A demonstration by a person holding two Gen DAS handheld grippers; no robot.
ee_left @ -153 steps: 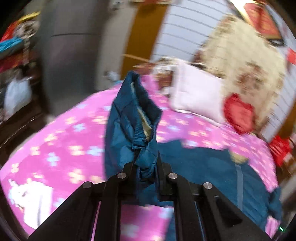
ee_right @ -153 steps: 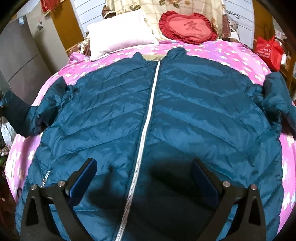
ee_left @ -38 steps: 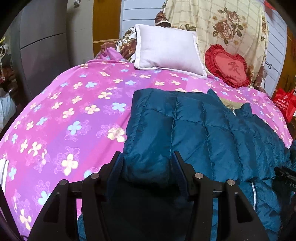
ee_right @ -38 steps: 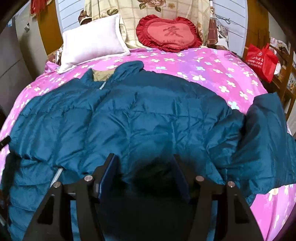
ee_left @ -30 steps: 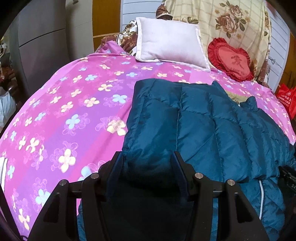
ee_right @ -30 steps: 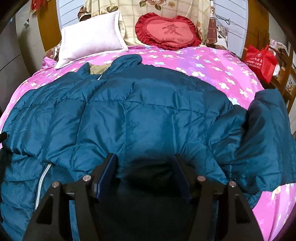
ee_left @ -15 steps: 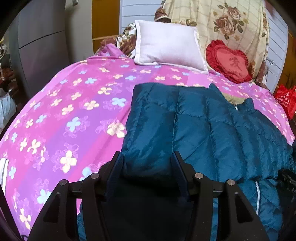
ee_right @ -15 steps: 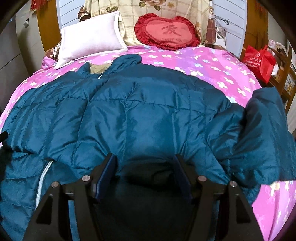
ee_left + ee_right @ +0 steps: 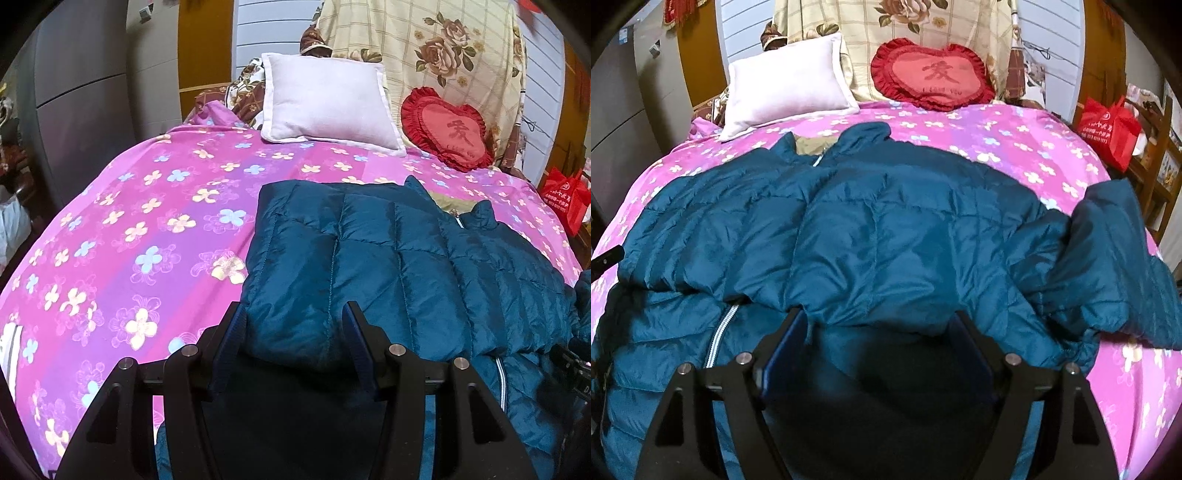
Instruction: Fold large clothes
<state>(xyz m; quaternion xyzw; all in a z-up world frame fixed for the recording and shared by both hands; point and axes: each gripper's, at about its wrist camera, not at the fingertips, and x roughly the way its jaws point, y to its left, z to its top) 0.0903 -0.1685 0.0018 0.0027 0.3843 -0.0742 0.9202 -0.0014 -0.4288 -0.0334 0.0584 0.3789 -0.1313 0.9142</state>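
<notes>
Jacket [image 9: 886,243]: teal puffer, lying on the bed [image 9: 147,221], collar toward the white pillow [image 9: 328,107]; one side panel is folded over the front, zip [image 9: 720,328] showing below the fold.
Left gripper [image 9: 293,332]: clamped on the folded edge at the jacket's near-left hem; fabric bulges between the pads.
Right gripper [image 9: 879,332]: jaws have just been opening; the fold's edge lies between them but the pads no longer press on it, so it reads as let go.
Loose sleeve [image 9: 1115,258]: bunched at the jacket's right side, away from the pillow, close to the bed edge.
Risk 1: slick, puffy fill may spring the fold back open once released.
Risk 2: left gripper pulling alone would skew the fold or drag the jacket.
Risk 3: sleeve may slide off the bed and pull the body after it.
</notes>
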